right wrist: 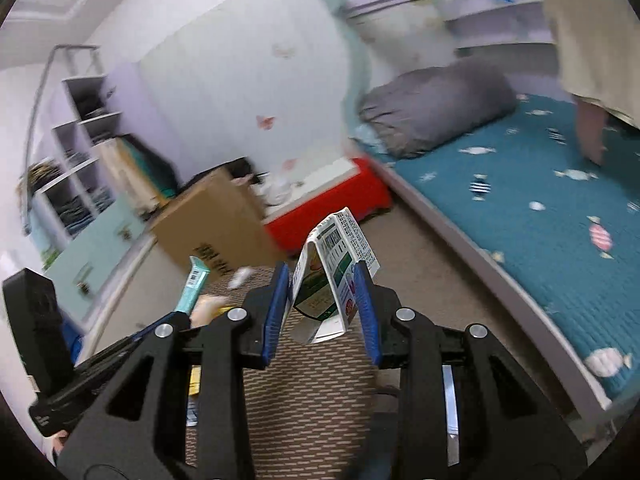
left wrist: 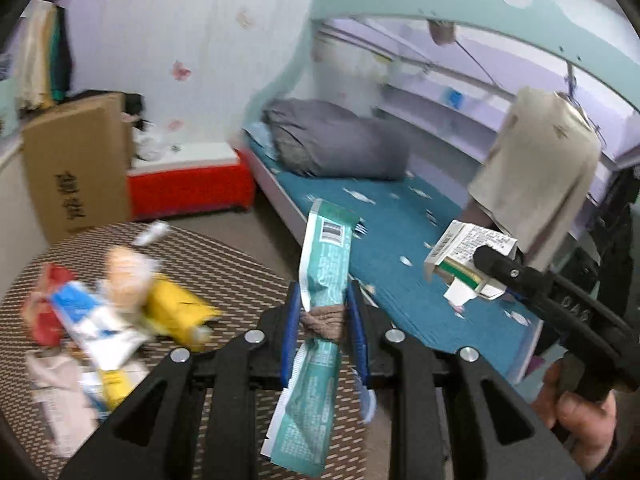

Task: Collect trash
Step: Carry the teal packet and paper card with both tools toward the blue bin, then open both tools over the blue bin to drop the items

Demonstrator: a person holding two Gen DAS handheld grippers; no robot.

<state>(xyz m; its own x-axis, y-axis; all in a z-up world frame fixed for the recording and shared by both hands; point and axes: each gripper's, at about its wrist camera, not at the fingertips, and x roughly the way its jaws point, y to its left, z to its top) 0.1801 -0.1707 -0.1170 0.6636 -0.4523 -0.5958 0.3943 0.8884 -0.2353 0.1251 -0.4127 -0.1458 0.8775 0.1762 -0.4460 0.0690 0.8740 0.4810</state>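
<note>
A home bedroom, likely a child's: a teal bunk bed (left wrist: 404, 216) with candy-print sheet and grey pillow (left wrist: 336, 144); butterfly stickers (right wrist: 265, 121) on the wall; clothes-filled shelves (right wrist: 76, 152); a cardboard box (left wrist: 76, 164)

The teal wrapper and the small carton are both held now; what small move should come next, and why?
Probably carry both away to a bin, none visible here. The left gripper already clamps the teal wrapper, the right gripper the small carton, so neither can take more from the table.

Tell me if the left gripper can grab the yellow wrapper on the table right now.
Probably not yet: the left gripper is shut on the teal wrapper. The yellow wrapper lies uncovered on the table, so the way looks free.
</note>
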